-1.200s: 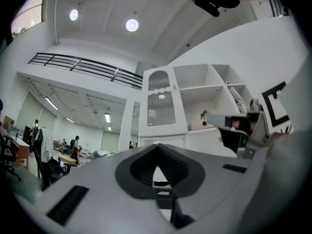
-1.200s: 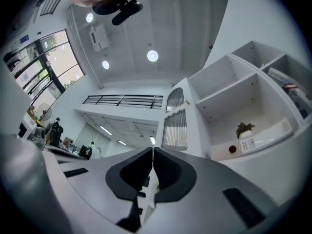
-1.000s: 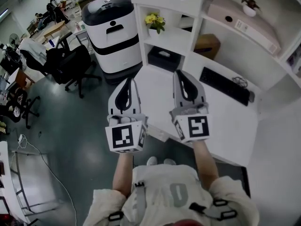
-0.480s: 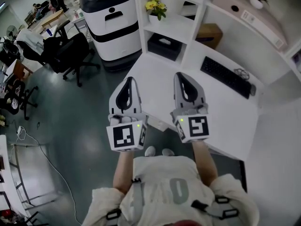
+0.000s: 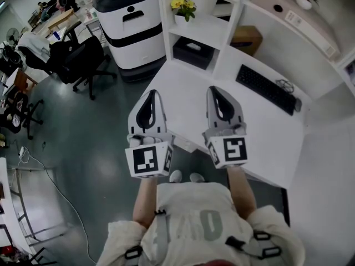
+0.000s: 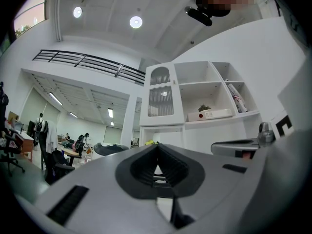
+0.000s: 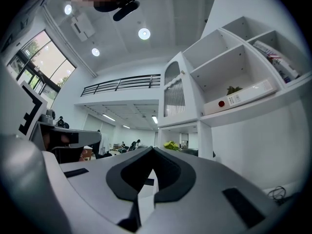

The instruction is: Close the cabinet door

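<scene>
both pairs of fingers are pressed together with nothing between them; the left gripper [image 5: 150, 97] and right gripper [image 5: 218, 93] hang side by side, low over the white desk [image 5: 183, 87]. the cabinet door [image 6: 161, 94] sits high at the shelf unit's upper left, well above them. it has a white frame, a ribbed glass pane and a small knob, and looks flush with its box. that fits a door fully shut or one barely ajar, so read the seam at the knob edge before judging.

Black keyboard [image 5: 265, 89] on white desk [image 5: 183, 87], yellow flowers [image 5: 183, 5] on shelf [image 5: 204, 30], black office chair [image 5: 77, 60]
</scene>
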Available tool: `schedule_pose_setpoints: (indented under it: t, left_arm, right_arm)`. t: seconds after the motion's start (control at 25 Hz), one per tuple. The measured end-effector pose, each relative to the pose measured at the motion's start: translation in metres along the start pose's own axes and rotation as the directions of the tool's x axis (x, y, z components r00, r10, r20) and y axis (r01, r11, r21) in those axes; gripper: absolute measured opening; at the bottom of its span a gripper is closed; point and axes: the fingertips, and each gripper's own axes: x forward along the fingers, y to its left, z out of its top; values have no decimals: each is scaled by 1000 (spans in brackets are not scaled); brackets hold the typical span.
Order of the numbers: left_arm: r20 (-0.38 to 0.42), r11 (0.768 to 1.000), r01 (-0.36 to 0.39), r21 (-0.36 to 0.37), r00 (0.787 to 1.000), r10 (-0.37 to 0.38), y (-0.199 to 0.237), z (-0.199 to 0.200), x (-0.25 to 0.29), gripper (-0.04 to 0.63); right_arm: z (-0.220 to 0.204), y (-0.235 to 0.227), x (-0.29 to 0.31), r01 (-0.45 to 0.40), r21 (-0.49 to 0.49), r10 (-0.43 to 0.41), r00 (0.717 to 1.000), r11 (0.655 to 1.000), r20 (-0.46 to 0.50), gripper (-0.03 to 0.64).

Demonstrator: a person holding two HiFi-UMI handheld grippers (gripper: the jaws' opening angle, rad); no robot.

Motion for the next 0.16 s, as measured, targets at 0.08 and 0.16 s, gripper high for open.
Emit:
schedule_pose_setpoints:
  t: [0.08, 0.16]
  left_arm:
    - [-5, 1000, -3, -1, 1000, 3, 0, -1, -1, 5]
    - [-9, 1000, -7, -3, 1000, 7, 0, -3, -1, 5]
  right_arm:
    - [0, -2, -1, 3, 2, -3, 1000, 1000, 1, 5]
    - [-1, -4, -2, 4, 3, -4, 1000, 1000, 0, 5]
